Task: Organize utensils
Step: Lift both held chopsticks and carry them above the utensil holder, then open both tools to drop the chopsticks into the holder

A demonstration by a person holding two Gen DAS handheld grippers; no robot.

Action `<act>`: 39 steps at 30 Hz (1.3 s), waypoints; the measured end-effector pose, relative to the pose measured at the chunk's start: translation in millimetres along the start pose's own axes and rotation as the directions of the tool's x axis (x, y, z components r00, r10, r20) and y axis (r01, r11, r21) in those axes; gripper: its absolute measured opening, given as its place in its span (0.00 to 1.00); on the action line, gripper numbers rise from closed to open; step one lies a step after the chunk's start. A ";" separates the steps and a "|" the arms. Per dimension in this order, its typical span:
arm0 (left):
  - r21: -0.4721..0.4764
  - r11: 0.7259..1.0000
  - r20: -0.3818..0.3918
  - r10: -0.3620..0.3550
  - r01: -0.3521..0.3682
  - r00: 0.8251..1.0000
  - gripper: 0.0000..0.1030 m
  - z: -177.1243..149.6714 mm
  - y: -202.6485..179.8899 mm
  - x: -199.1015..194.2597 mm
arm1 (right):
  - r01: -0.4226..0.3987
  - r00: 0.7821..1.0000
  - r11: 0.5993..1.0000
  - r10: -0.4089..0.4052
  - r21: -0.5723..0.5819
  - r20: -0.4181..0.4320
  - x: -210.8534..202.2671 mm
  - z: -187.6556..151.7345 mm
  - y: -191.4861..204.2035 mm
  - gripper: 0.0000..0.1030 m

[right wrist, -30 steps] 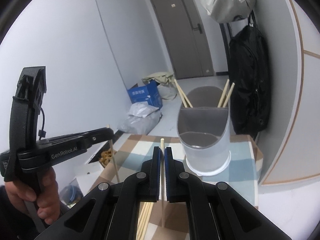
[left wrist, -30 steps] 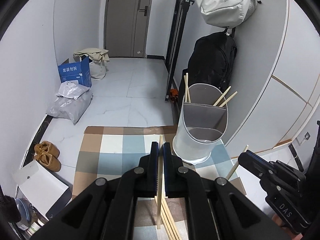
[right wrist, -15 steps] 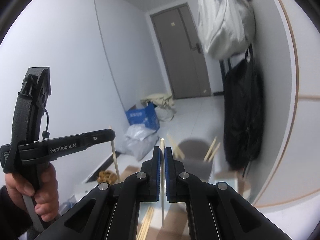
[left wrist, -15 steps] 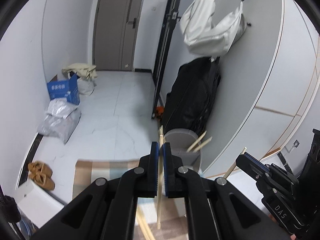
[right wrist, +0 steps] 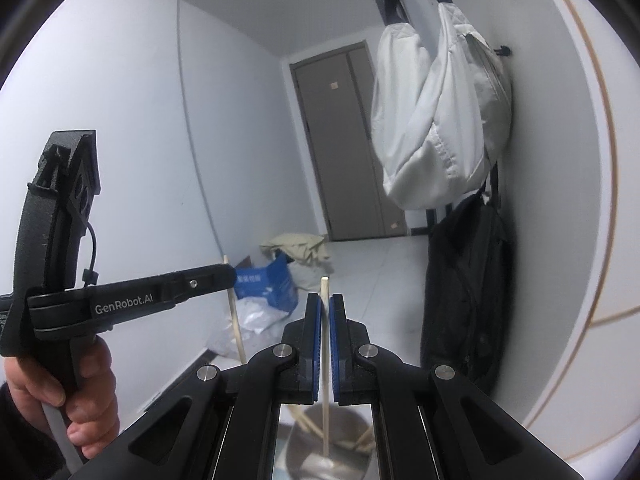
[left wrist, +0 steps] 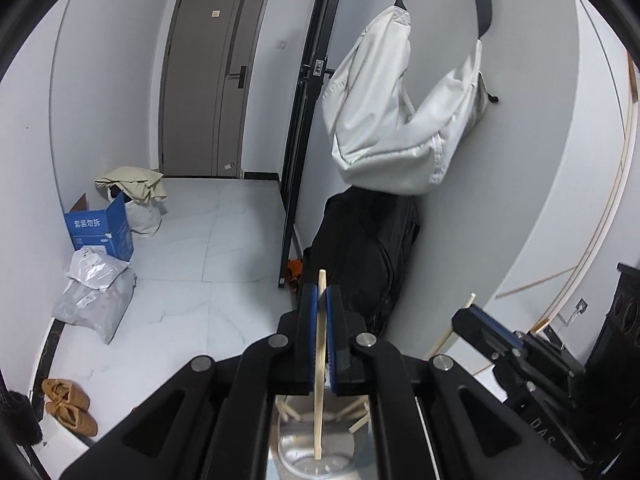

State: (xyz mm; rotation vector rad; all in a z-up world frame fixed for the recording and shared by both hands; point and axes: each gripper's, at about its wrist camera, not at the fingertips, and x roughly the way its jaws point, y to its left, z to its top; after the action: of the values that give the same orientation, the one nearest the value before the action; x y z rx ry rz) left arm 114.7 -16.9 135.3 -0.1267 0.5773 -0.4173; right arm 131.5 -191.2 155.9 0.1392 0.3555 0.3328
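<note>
My left gripper is shut on a wooden chopstick that hangs upright between its blue pads, its lower end over the grey utensil holder seen below the fingers. Other chopsticks lean inside the holder. My right gripper is shut on a second chopstick, also upright, its tip down near the holder. The right gripper shows at the right of the left wrist view, and the left gripper with a person's hand at the left of the right wrist view.
A white bag and a black backpack hang against the grey wall at right. A blue box, plastic bags and brown shoes lie on the floor at left. A grey door closes the hallway.
Both grippers have risen with their chopsticks. The holder has dropped from mid-frame to the bottom edge, and the checked mat is out of sight.
</note>
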 end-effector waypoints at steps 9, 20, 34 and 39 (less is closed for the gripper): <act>-0.036 0.999 -0.053 -0.008 0.007 0.999 0.00 -11.2 19.2 47.2 | 0.019 0.999 1.000 -0.019 0.008 -0.025 38.7 -9.7 -18.3 0.03; -0.036 0.999 -0.040 -0.009 0.008 0.999 0.00 -30.5 29.8 66.9 | 0.002 0.996 1.000 -0.004 -0.017 -0.085 59.0 -38.0 -19.2 0.03; -0.007 0.998 -0.146 -0.056 0.055 0.988 0.00 -40.9 24.8 75.4 | -0.011 0.983 1.000 0.009 -0.012 -0.183 63.8 -71.7 -19.0 0.03; -0.030 0.996 -0.226 -0.089 0.084 0.970 0.01 -45.2 27.0 76.0 | -0.020 0.972 1.000 0.024 0.021 -0.236 65.1 -83.2 -21.4 0.06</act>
State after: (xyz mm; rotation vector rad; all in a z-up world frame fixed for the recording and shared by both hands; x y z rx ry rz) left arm 156.6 -24.0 53.2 -0.1242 0.8038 -0.5147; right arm 165.1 -182.6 53.9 0.1216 0.5930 0.3689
